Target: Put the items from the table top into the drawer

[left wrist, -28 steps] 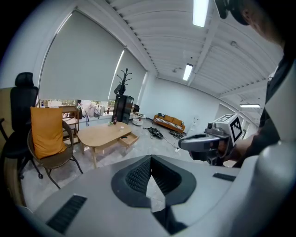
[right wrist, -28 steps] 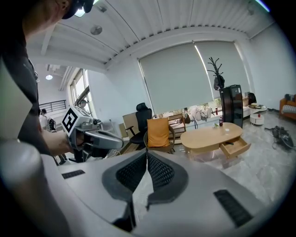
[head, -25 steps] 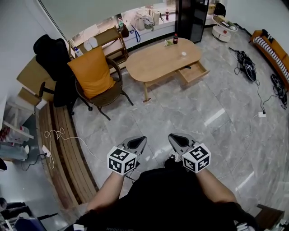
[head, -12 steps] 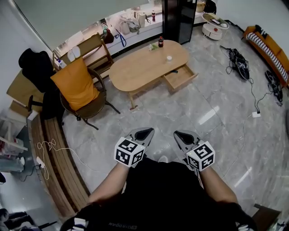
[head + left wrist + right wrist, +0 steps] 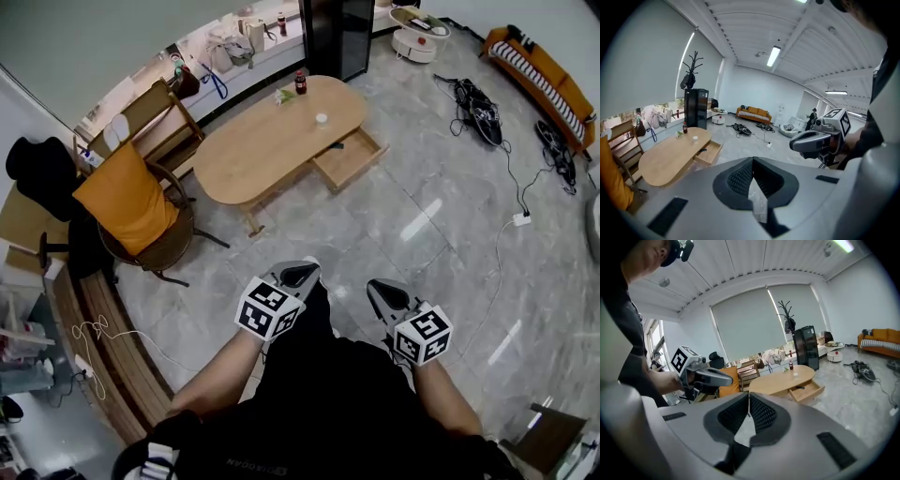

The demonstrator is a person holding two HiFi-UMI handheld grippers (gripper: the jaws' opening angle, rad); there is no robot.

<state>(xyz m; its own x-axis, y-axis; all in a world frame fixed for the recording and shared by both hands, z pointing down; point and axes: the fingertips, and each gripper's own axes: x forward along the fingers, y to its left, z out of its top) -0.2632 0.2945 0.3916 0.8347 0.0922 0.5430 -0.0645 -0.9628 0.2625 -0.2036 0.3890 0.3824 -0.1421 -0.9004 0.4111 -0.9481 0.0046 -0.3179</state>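
The oval wooden table (image 5: 262, 150) stands ahead across the floor, its drawer (image 5: 345, 159) pulled open on the right side. On the top are a dark bottle with a red cap (image 5: 301, 82), a small white cup (image 5: 322, 119) and a green-and-white item (image 5: 284, 95). My left gripper (image 5: 301, 273) and right gripper (image 5: 382, 288) are held side by side in front of the body, well short of the table, both shut and empty. In the left gripper view the table (image 5: 665, 159) and drawer (image 5: 708, 153) lie far beyond the shut jaws.
A wicker chair with an orange cushion (image 5: 127, 199) stands left of the table. A black cabinet (image 5: 336, 33) is behind it. Cables (image 5: 478, 98) and a white power strip (image 5: 521, 218) lie on the grey tiled floor to the right. An orange sofa (image 5: 534, 66) lines the far right wall.
The table and chair have slid left and nearer in the head view as the person walks toward them. Both grippers have come forward together, still shut.
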